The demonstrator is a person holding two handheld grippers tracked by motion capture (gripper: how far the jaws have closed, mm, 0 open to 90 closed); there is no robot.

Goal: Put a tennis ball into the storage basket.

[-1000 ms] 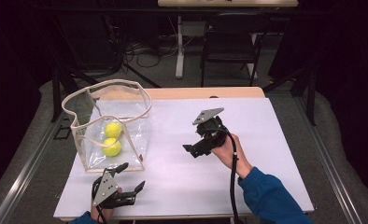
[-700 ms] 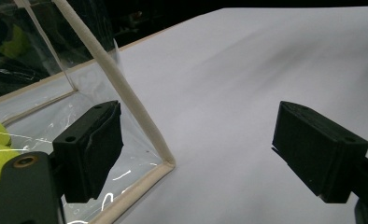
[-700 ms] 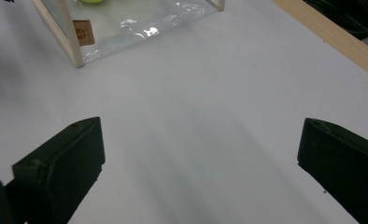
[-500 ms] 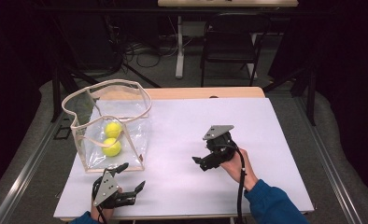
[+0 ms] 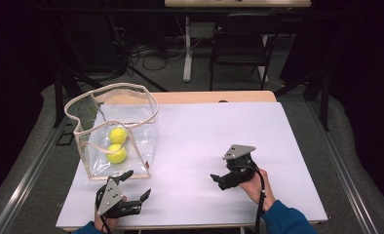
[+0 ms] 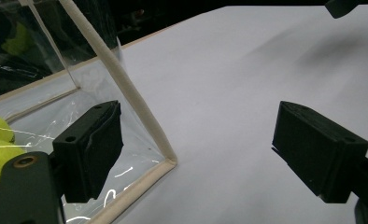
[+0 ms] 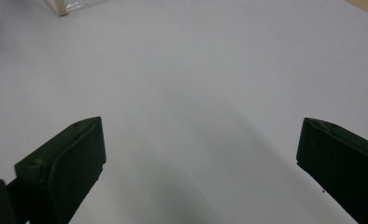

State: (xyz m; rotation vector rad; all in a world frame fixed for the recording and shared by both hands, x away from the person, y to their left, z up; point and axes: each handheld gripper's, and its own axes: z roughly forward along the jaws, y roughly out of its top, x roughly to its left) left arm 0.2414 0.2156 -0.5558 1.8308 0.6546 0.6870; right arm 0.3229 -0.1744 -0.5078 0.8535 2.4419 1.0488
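The white table [image 5: 214, 131] carries almost nothing besides the clear bag [image 5: 113, 131] standing at its left side, mouth gaping upward, its cream-trimmed rim holding its shape. Inside, on the bag's floor, lie two yellow tennis balls [image 5: 117, 145], touching or nearly so; through the plastic I cannot tell which. Nothing else waits loose on the sheet, so by my reckoning the loading is finished and what remains is at most closing or moving the bag, or simply putting the tools down.

The left gripper [image 5: 131, 189] sits at the table's near edge, just beside the bag's front corner, jaws spread wide and holding nothing; in the left gripper view the bag's bottom trim [image 6: 140, 179] runs between them, one jaw in front of the plastic wall, and a slice of yellow ball shows at the far left. The right gripper [image 5: 218, 178] rests well apart from the bag, right of centre, jaws likewise released over bare white.

Against the picture a second ago, the right gripper has drawn back toward the person and to the right, away from the bag. The left gripper, bag and balls lie as they did.
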